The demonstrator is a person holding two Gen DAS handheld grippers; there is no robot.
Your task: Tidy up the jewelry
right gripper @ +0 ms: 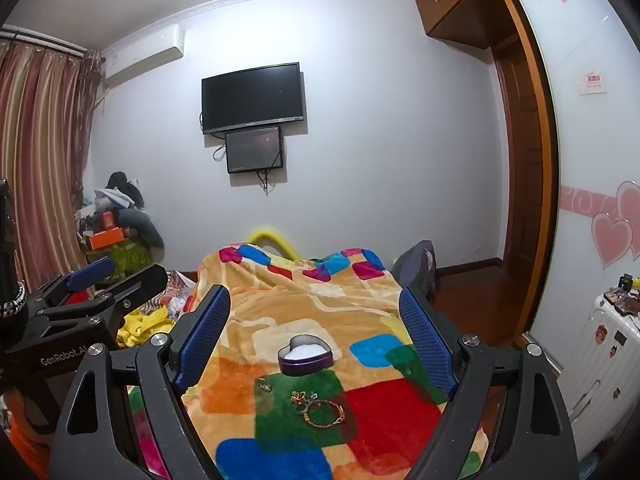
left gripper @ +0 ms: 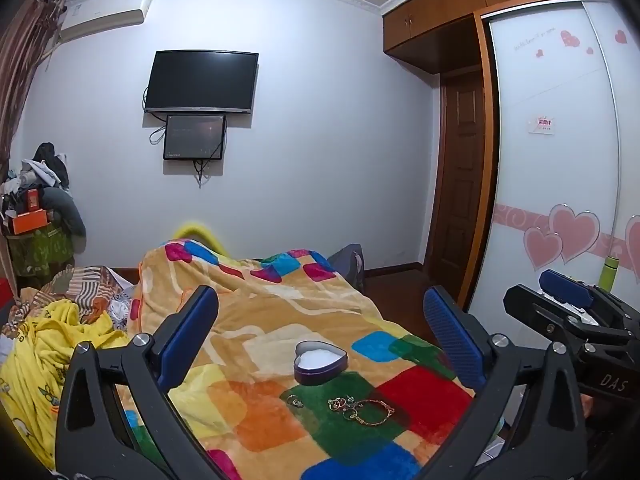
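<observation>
A purple heart-shaped tin (left gripper: 320,362) with a white lining stands open on the colourful blanket (left gripper: 248,408); it also shows in the right wrist view (right gripper: 306,354). In front of it on a green patch lie a small ring (left gripper: 295,401), a gold charm (left gripper: 342,405) and a gold bracelet (left gripper: 374,412). The right wrist view shows the ring (right gripper: 264,385), charm (right gripper: 304,398) and bracelet (right gripper: 325,413) too. My left gripper (left gripper: 320,312) is open and empty, above and behind the jewelry. My right gripper (right gripper: 314,308) is open and empty, likewise held above it.
The blanket covers a bed. Yellow and striped bedding (left gripper: 60,332) is heaped at the left. A wardrobe with heart decals (left gripper: 560,200) stands at the right, a white suitcase (right gripper: 600,360) beside it. Screens (left gripper: 200,80) hang on the far wall.
</observation>
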